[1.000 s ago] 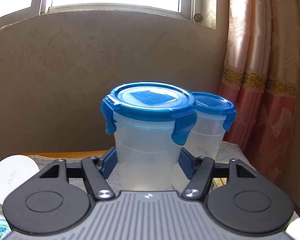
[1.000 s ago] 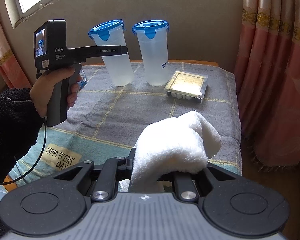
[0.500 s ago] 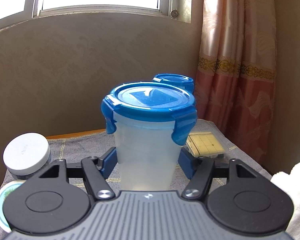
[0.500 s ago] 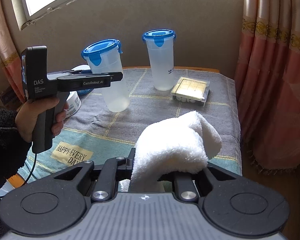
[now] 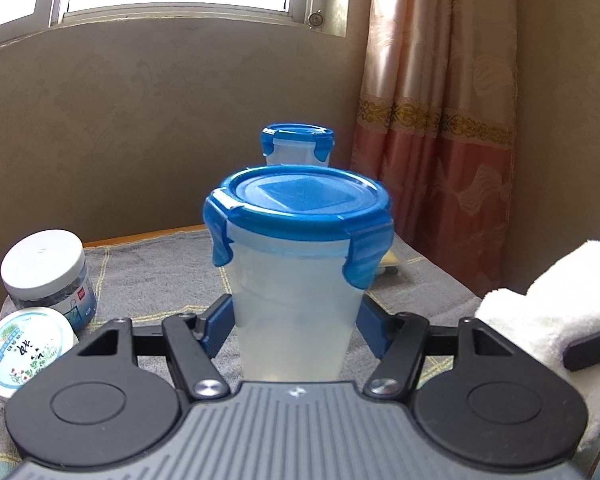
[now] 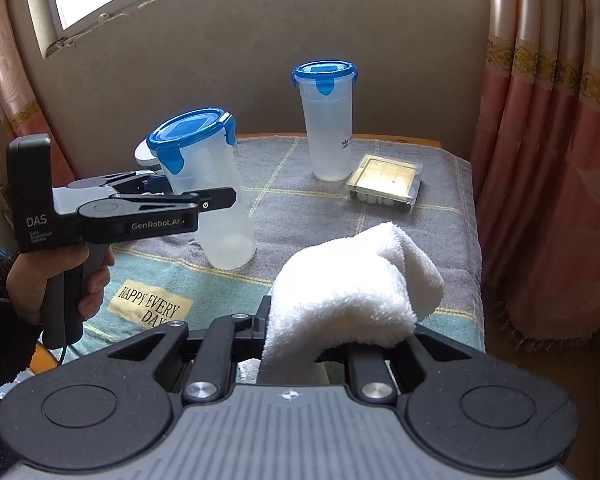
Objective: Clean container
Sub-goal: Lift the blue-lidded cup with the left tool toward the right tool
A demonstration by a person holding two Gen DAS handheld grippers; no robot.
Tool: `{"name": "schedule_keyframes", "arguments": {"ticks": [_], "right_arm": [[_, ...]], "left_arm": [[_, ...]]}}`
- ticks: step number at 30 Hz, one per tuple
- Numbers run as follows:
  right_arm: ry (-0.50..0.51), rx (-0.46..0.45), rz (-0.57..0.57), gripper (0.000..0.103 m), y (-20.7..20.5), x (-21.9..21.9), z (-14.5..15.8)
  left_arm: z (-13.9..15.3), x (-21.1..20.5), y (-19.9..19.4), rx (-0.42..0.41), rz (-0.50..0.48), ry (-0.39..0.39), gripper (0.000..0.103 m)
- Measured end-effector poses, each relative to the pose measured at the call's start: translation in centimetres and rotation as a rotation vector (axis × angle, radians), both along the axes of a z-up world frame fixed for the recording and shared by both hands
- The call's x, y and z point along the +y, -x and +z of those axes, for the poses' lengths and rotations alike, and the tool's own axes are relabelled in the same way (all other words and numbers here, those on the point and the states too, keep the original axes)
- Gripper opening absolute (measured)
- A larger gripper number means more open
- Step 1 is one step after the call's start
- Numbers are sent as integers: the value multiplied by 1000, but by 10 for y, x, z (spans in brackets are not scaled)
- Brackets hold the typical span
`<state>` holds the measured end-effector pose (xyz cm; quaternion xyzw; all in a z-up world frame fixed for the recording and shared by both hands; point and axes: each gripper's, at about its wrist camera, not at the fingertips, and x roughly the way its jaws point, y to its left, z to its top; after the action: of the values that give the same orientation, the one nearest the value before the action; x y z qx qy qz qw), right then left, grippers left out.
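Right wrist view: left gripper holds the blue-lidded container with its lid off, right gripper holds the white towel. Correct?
Not quite. In the right wrist view the container in the left gripper has its blue lid on, clips down. The rest stands: the right gripper holds the white towel.

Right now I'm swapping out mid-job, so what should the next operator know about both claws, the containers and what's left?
Left claw: shut on the near container, lid on, held tilted above the tablecloth.
Right claw: shut on the white towel, apart from the container.
Second container: upright at the back, beside the flat box.
Done: container and towel picked up.
Left: no wiping visible yet; wipe the held container, then set it down.
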<state>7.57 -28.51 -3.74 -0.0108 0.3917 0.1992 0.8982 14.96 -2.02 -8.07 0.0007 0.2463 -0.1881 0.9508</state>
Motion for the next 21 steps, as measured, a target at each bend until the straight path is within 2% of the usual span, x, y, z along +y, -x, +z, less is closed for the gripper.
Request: {"name": "schedule_keyframes", "arguments": {"ticks": [14, 19, 21], "right_arm": [[5, 9, 7, 19, -3, 5, -1], [6, 16, 6, 19, -5, 7, -2], [5, 18, 6, 19, -6, 7, -3]], "left_arm": [[1, -3, 34, 23, -76, 16, 65], [8, -10, 43, 17, -104, -32, 65], [9, -11, 44, 43, -116, -39, 65]]}}
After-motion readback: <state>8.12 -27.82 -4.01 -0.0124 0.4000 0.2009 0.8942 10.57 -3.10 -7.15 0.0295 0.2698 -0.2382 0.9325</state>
